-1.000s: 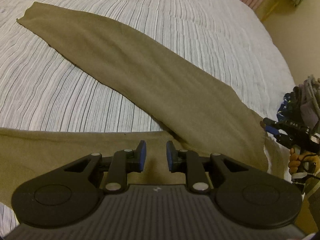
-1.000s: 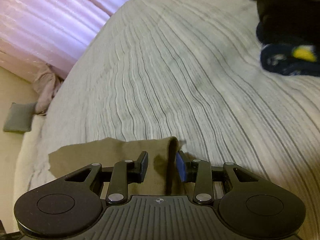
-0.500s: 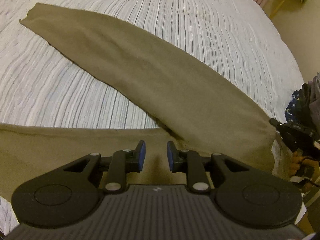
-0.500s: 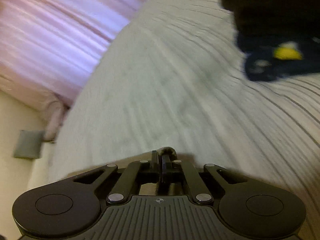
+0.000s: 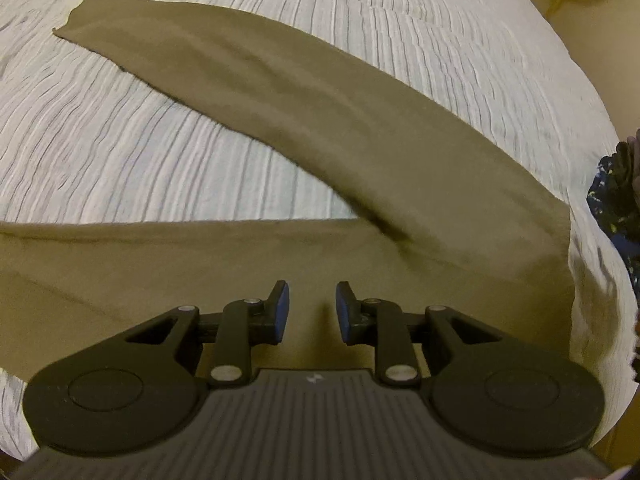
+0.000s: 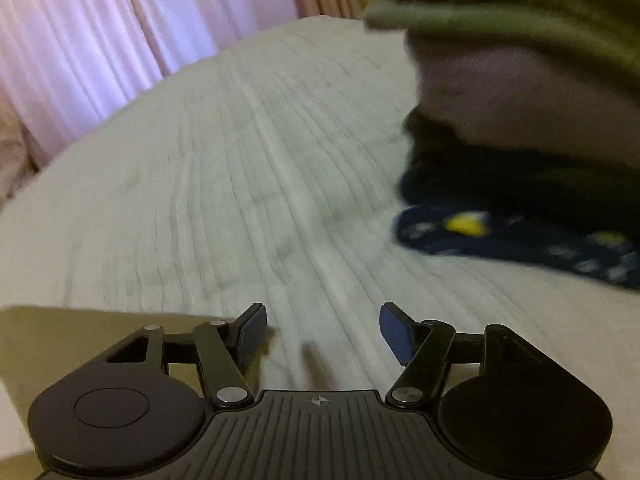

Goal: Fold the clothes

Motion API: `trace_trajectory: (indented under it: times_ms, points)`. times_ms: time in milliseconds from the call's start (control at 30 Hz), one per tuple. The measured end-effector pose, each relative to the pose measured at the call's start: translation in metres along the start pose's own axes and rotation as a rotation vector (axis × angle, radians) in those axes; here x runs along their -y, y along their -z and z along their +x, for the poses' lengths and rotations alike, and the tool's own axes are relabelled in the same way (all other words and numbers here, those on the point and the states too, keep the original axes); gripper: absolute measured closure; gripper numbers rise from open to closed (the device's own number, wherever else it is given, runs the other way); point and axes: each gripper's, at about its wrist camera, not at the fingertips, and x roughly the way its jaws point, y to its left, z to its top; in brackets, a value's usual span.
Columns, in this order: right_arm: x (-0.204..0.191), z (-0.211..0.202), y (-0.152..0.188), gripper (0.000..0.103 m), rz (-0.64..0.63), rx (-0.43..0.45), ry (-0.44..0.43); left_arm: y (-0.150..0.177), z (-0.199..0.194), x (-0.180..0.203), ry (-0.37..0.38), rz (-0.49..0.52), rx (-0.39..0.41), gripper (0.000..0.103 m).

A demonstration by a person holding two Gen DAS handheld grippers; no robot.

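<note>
Underneath, striped bedspread [image 5: 160, 152] carries olive garment [image 5: 320, 120]; pink curtains [image 6: 120, 32] behind.

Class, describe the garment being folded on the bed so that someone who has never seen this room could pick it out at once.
Start at the bed with the pale ribbed bedspread. Spread flat across it lies the olive-brown garment, one long sleeve running diagonally away, directly ahead of the left gripper. Unlike the stack of folded clothes at the side, it is plain, single-coloured and unfolded.

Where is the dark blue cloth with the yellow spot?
In the right wrist view, the dark blue cloth lies on the striped bedspread at the right, at the bottom of a pile of clothes, ahead of the right gripper.
</note>
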Motion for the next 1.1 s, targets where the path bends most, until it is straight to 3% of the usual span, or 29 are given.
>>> trace_trajectory:
  times_ms: [67,167,267,333,400,500,567,667,767,933,1067,1100]
  points:
    - [-0.007,-0.018,0.001,0.036,-0.04,0.016,-0.07,0.005,0.001,-0.008,0.007,0.002,-0.001,0.083]
    - [-0.061,-0.036,0.023,0.036,-0.214,-0.014,-0.19,0.015,0.001,-0.024,0.016,-0.006,0.01,0.083]
    - [-0.105,-0.047,0.061,0.037,-0.356,-0.094,-0.272,0.024,-0.002,-0.044,0.024,-0.011,0.031,0.083]
    - [-0.116,-0.05,0.089,0.039,-0.377,-0.162,-0.275,0.031,-0.006,-0.067,0.018,-0.001,0.056,0.083]
    - [-0.116,-0.052,0.114,0.039,-0.384,-0.213,-0.185,0.039,-0.007,-0.1,-0.016,0.019,0.081,0.083]
    - [-0.106,-0.055,0.14,0.039,-0.416,-0.272,0.05,0.049,-0.006,-0.16,-0.121,0.054,0.095,0.083]
    - [-0.095,-0.062,0.148,0.039,-0.373,-0.295,0.183,0.05,-0.008,-0.215,-0.181,0.025,0.106,0.085]
    - [-0.1,-0.091,0.153,0.039,-0.299,-0.255,0.241,0.036,-0.019,-0.281,-0.231,-0.046,0.116,0.092]
    - [-0.124,-0.115,0.162,0.039,-0.297,-0.21,0.274,0.022,-0.04,-0.309,-0.199,-0.01,0.152,0.091]
    - [-0.208,-0.115,0.194,0.039,-0.368,-0.213,0.053,0.016,-0.06,-0.319,-0.102,0.014,0.165,0.086]
    - [-0.287,-0.085,0.205,0.04,-0.53,-0.22,-0.132,0.018,-0.064,-0.316,-0.022,0.037,0.137,0.086]
    - [-0.305,-0.076,0.205,0.045,-0.568,-0.219,-0.173,0.018,-0.062,-0.311,0.004,0.064,0.128,0.086]
